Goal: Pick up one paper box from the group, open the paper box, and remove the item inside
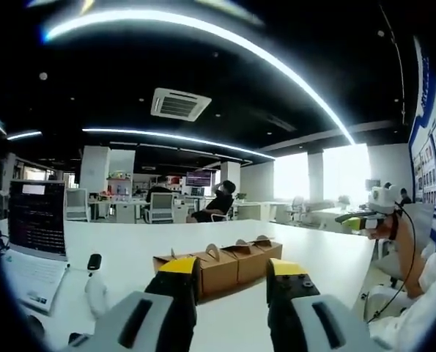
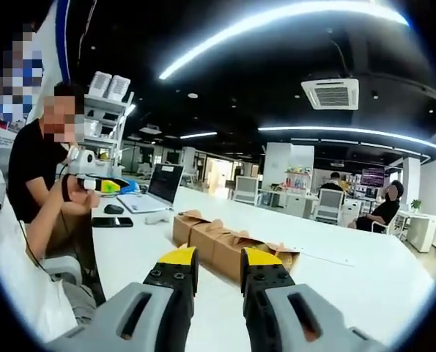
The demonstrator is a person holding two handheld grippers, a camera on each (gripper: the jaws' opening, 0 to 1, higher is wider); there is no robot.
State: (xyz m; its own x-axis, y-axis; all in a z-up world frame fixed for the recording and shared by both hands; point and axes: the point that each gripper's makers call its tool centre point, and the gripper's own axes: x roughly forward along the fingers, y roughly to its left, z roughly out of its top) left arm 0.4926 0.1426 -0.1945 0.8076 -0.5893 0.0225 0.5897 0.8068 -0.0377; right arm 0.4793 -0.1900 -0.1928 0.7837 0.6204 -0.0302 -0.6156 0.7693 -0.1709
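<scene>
Both grippers, left gripper [image 1: 232,275] and right gripper [image 2: 218,265], hover part-open and empty. Looks like we're pre-pick: the row of paper boxes [image 1: 218,262] mid-desk [image 1: 130,246] sits untouched. Next up, pinch an end box's handle.

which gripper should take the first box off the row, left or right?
Left, marginally. Its left gripper has jaws open wider, and the paper boxes sit right between and behind its tips. The right gripper also faces the row, jaws narrower. Neither touches a box.
</scene>
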